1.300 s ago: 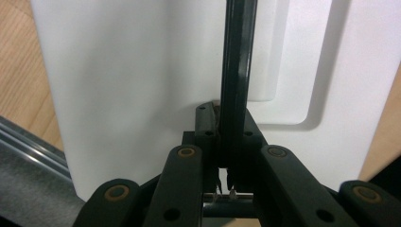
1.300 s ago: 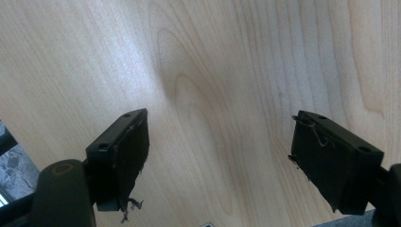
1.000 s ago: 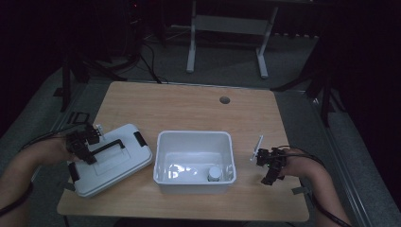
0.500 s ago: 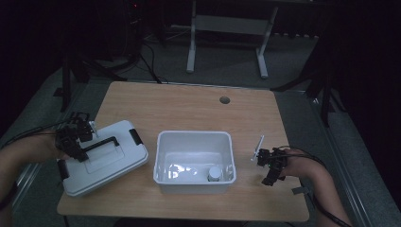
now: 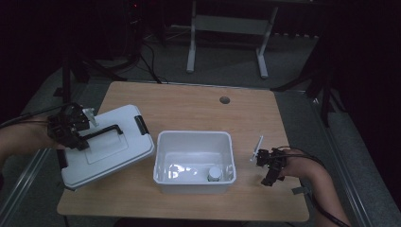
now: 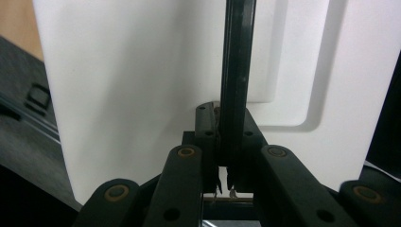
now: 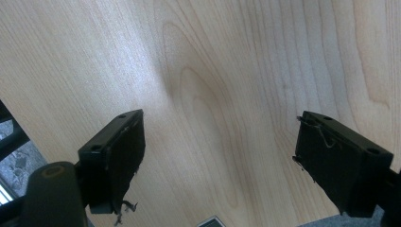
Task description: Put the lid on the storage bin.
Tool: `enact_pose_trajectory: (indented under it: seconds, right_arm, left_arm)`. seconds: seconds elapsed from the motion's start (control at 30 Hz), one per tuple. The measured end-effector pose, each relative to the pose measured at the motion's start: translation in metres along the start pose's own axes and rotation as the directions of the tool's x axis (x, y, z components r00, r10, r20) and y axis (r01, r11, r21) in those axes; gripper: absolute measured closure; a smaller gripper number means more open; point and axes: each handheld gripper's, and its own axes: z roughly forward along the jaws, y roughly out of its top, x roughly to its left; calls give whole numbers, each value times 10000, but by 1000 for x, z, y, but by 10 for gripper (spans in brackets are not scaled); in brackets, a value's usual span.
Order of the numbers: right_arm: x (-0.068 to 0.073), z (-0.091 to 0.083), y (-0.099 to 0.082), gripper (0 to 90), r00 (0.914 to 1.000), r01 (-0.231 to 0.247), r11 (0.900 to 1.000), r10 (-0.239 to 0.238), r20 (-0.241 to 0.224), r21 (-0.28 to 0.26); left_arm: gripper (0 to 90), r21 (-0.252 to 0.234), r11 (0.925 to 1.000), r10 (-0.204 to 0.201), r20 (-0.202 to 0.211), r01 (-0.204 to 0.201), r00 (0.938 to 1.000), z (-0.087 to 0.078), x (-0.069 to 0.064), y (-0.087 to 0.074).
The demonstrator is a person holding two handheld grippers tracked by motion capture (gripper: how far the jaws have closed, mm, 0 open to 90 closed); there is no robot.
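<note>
My left gripper (image 5: 71, 127) is clamped on the black handle (image 6: 235, 80) of the white lid (image 5: 106, 144), which hangs tilted over the table's (image 5: 189, 104) left edge, just beside the white bin (image 5: 194, 163). My right gripper (image 7: 217, 156) rests wide apart over bare wood, gripping nothing

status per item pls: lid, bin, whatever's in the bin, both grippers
White lid: off the bin, tilted, carried by its black handle.
White bin: uncovered, upright on the table.
Small white-capped container: standing inside the bin, near its front right corner.
Left gripper: fingers shut on the lid's handle.
Right gripper: fingers wide open, nothing between them, over bare table right of the bin.
</note>
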Motion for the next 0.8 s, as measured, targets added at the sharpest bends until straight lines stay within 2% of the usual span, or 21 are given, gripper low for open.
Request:
enact_pose_trajectory:
  seconds: [0.13,0.2,0.37,0.5,0.57,0.6,0.63,0.7,0.73,0.8]
  right_arm:
    - [0,0,1,164,10000,7,10000,-7,-18,-8]
    - [0,1,1,164,10000,24,10000,-24,-12,40]
    - [1,1,0,164,10000,35,9999,-35,-9,96]
    - [1,2,0,164,10000,44,9999,-44,-32,111]
    - [1,2,-1,164,10000,49,9999,-48,-36,116]
    - [1,2,-1,164,10000,53,9999,-53,-36,130]
    - [1,2,-1,164,10000,23,9999,-23,-36,107]
    - [1,2,-2,164,10000,22,9999,-22,-40,119]
    - [1,2,-2,164,10000,31,9999,-31,-42,129]
    - [1,2,-2,164,10000,21,9999,-21,-30,130]
  left_arm:
    - [835,-102,9993,364,25,-363,9993,-7,-7,13]
    - [835,-100,9986,523,-104,-524,9986,-7,-10,21]
    - [834,-2,9945,1046,-129,-1046,9944,-9,-19,44]
    - [834,-168,9886,1496,-41,-1496,9887,-12,-26,63]
    - [835,-249,9831,1815,-33,-1815,9834,-14,-30,73]
    - [835,-249,9831,1815,-33,-1815,9834,-14,-30,73]
    - [835,-296,9789,2024,8,-2023,9793,-16,-33,82]
    - [835,-290,9763,2146,26,-2144,9767,-16,-36,89]
    - [835,-266,9732,2287,10,-2286,9735,-16,-38,94]
    - [834,-267,9724,2318,8,-2317,9728,-17,-39,98]
